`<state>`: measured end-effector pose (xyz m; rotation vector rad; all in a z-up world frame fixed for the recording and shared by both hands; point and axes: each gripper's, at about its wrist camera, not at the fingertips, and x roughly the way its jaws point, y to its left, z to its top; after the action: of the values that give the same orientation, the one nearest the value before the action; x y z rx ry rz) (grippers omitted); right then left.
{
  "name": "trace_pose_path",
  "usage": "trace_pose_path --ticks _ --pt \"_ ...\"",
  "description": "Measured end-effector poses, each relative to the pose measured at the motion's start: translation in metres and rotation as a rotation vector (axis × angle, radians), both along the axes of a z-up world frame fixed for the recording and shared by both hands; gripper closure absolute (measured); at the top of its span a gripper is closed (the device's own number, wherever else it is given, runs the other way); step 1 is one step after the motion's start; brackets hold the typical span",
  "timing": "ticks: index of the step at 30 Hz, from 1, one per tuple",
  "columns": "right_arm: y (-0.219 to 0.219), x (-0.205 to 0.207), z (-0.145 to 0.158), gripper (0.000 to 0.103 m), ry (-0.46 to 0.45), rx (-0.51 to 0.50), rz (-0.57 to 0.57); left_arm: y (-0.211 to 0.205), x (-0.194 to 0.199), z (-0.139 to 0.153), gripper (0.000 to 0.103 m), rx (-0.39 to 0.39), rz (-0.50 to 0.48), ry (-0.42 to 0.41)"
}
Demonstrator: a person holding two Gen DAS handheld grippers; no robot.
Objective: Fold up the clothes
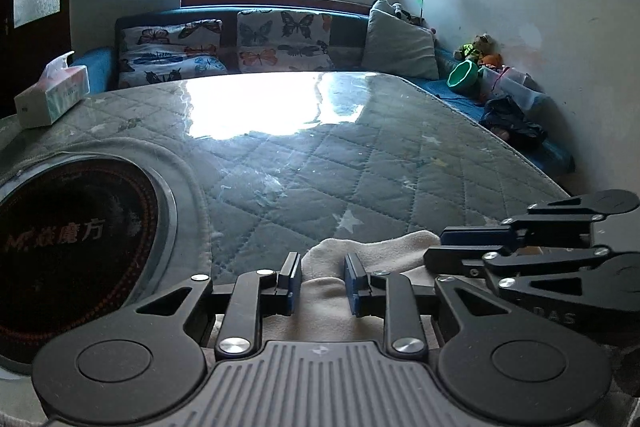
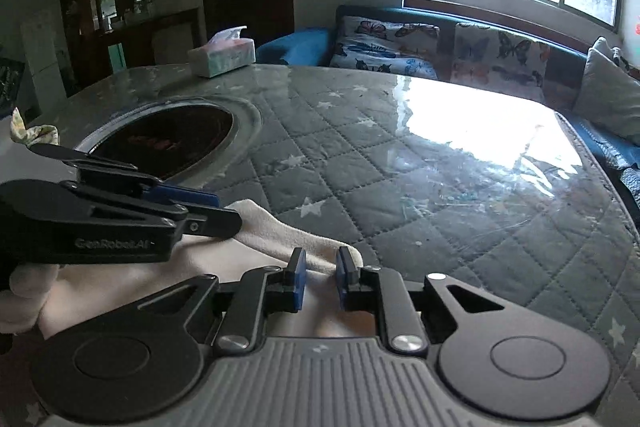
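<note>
A cream-white cloth [image 1: 360, 255] lies at the near edge of the quilted grey table cover [image 1: 320, 167]. My left gripper [image 1: 322, 277] is open, its blue-padded fingers standing either side of a raised fold of the cloth. My right gripper [image 1: 452, 247] reaches in from the right with its jaws nearly closed over the cloth's edge. In the right wrist view the cloth [image 2: 280, 231] runs under my right gripper [image 2: 321, 277], whose jaws stand a little apart around a fold. The left gripper [image 2: 216, 211] comes in from the left onto the cloth.
A round black induction hob [image 1: 68, 243] is set into the table at the left. A tissue box [image 1: 52, 95] stands at the far left edge. A sofa with butterfly cushions [image 1: 280, 39] runs behind the table; toys and a green bowl [image 1: 464, 75] lie at the right.
</note>
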<state>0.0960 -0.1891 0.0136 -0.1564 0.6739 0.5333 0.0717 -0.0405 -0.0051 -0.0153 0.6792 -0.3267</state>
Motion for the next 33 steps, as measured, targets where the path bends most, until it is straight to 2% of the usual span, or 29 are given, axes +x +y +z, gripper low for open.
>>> trace_pose_path --ticks 4,7,11,14,16,22,26,29,33 --pt "0.0 -0.017 0.008 0.086 -0.023 0.006 0.031 -0.001 -0.001 0.0 0.076 0.007 0.0 -0.002" --pt "0.004 -0.023 0.004 0.083 -0.027 -0.027 0.059 -0.002 0.001 0.0 0.076 0.009 0.004 0.001" --pt "0.004 -0.023 -0.001 0.081 -0.015 -0.034 0.041 -0.002 0.001 0.001 0.076 0.011 0.003 -0.002" --pt "0.0 -0.029 0.007 0.08 -0.037 -0.017 0.038 0.001 -0.003 0.006 0.076 -0.001 -0.002 -0.015" --pt "-0.003 -0.037 0.012 0.076 -0.051 -0.006 0.037 0.003 -0.012 0.014 0.076 -0.017 -0.011 -0.037" --pt "-0.019 -0.063 0.017 0.076 -0.052 0.034 0.031 0.005 -0.057 0.026 0.077 -0.101 -0.106 -0.08" --pt "-0.027 -0.078 0.012 0.076 -0.05 0.064 0.021 0.0 -0.072 0.014 0.078 -0.105 -0.135 -0.065" --pt "-0.033 -0.082 0.002 0.076 -0.029 0.069 0.0 0.0 -0.07 0.0 0.078 -0.102 -0.117 -0.023" --pt "-0.04 -0.088 -0.003 0.076 -0.03 0.08 -0.02 0.002 -0.069 -0.003 0.08 -0.107 -0.114 -0.027"
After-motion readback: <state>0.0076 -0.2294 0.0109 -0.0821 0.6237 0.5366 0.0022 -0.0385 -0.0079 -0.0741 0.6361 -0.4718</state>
